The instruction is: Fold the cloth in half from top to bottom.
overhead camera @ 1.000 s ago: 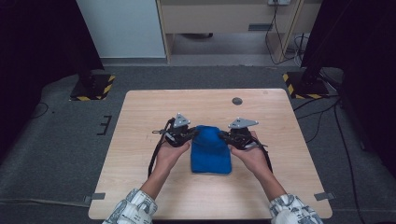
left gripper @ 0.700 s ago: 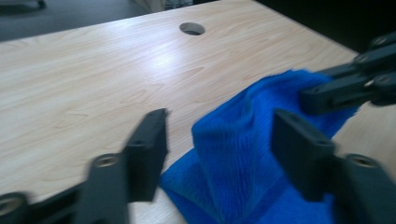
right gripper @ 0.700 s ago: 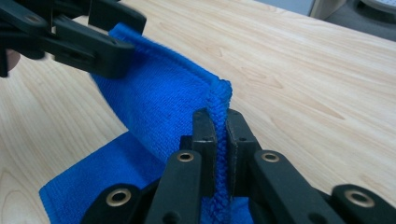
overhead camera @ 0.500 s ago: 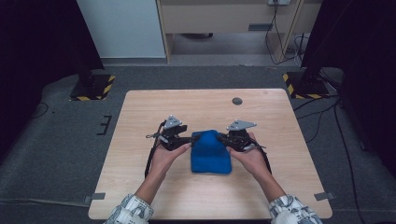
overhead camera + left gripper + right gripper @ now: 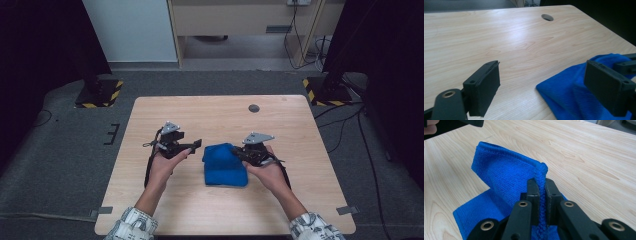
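While the blue cloth (image 5: pixel 224 165) lies folded at centre frame in the high view, slightly right of the table's middle, its right edge is pinched upright between the jaws of the right gripper (image 5: pixel 241 152); the right gripper view shows the hem of the towel squeezed tight between both pads. Left gripper (image 5: pixel 196 145) sits just left of the cloth, apart from it, jaws having just been opening and now spread wide with nothing between them. In the left gripper view the cloth's corner lies at lower right, beside the right-hand jaw and partly behind it, not pressed by it. Table (image 5: pixel 210 107) is bare light wood, with a small dark cable hole (image 5: pixel 254 108) toward the upper centre, well apart from the work.

Risks, as a judgement: the cloth is held by one edge only, so a lift or pull by the right hand may unfold the stack or drag it across the wood. Thin hem grip could slip out. If the left jaws close again without reaching the fabric, they grab air or catch a single layer, skewing the fold.
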`<state>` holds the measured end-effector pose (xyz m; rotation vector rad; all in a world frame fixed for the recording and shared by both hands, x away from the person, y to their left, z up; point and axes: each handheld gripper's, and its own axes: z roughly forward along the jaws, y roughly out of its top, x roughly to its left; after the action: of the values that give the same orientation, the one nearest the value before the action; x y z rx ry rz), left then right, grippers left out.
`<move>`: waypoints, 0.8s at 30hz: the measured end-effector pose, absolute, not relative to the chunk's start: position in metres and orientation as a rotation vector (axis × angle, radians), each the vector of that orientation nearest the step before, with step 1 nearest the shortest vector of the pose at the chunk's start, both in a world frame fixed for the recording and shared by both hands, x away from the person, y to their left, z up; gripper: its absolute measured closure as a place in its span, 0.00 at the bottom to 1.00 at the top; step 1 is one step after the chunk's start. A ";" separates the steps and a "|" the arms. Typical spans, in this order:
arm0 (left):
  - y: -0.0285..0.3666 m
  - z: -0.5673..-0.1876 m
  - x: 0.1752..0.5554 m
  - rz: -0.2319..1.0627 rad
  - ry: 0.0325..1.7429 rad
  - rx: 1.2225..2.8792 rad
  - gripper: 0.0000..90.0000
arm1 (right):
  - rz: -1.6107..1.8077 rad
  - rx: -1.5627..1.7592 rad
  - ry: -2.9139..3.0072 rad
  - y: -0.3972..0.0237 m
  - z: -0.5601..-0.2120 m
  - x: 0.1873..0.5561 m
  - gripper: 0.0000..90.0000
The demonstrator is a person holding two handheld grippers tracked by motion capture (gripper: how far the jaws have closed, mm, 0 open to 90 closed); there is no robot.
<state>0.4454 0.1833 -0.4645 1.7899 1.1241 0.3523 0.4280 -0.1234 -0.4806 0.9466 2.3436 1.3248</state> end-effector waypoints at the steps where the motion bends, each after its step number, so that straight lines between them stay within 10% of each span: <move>1: 0.185 -0.466 0.446 0.353 1.129 1.794 0.14 | 1.337 0.940 2.340 -0.124 -0.482 0.427 0.94; 24: 0.193 -0.489 0.446 0.415 1.196 1.867 0.11 | 1.344 0.915 2.399 -0.134 -0.502 0.402 0.86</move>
<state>0.4462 0.1931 -0.4888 1.8671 1.1958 0.4155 0.4022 -0.1337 -0.5023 0.9149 2.3993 1.3445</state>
